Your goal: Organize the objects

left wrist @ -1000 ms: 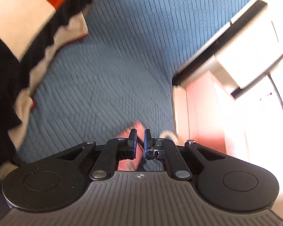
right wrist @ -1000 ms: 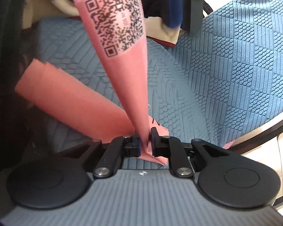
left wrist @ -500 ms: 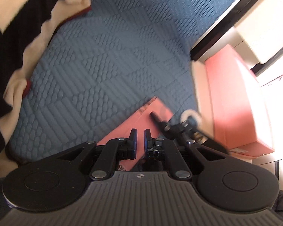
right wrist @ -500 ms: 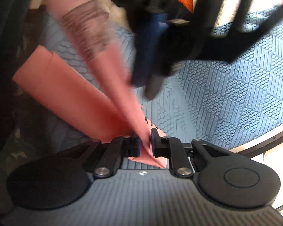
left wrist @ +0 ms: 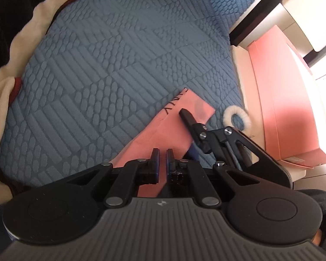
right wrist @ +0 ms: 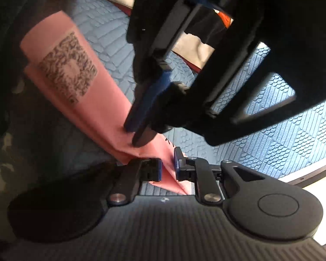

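A pink paper bag with black lettering lies flat on the blue quilted cover. In the right wrist view the bag shows a QR code patch. My left gripper hovers just above the bag with its jaws nearly together and nothing between them. My right gripper has its jaws a little apart with the bag's lower edge lying between them. In the left wrist view the right gripper's fingers rest on the bag. The left gripper's fingers press down onto the bag in the right wrist view.
A pink box stands on a pale ledge to the right of the cover. A white fluffy ring lies near the cover's right edge. A cream, black and red blanket is heaped at the left.
The bag has gone from standing upright to lying flat. My left gripper has come down over it. My right gripper's jaws have loosened slightly on its edge.
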`<state>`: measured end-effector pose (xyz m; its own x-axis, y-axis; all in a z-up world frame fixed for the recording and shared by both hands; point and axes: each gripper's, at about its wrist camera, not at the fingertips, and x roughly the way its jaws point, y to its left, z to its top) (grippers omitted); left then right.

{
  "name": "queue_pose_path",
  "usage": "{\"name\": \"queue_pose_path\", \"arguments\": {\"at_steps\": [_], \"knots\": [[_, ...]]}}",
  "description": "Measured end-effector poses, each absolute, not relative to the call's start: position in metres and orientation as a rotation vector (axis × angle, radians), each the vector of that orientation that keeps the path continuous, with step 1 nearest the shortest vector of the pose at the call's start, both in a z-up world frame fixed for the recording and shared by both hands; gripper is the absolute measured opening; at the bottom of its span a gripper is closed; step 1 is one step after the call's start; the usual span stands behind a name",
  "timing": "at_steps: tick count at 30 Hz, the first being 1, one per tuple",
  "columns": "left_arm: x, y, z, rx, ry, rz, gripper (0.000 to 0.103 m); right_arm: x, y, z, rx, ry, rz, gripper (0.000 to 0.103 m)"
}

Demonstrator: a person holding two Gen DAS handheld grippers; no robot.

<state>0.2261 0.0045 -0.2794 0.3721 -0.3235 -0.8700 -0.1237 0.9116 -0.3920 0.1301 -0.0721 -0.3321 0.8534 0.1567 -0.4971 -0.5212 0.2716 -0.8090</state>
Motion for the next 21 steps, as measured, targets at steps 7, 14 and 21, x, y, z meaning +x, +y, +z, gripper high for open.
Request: {"name": "queue_pose_path", "arguments": {"at_steps": [7, 14, 21], "knots": [[0.223, 0.000, -0.285, -0.393, 1.200, -0.120, 0.007, 0.133, -0.078, -0.326, -1.258, 0.331, 0.496, 0.022], [0.224, 0.004, -0.287, -0.441, 1.205, -0.116, 0.007, 0.136, -0.097, -0.285, -1.115, 0.468, 0.630, 0.026], [0.225, 0.010, -0.289, -0.502, 1.210, -0.111, 0.007, 0.178, -0.137, -0.224, -0.555, 0.739, 0.670, 0.026]]}}
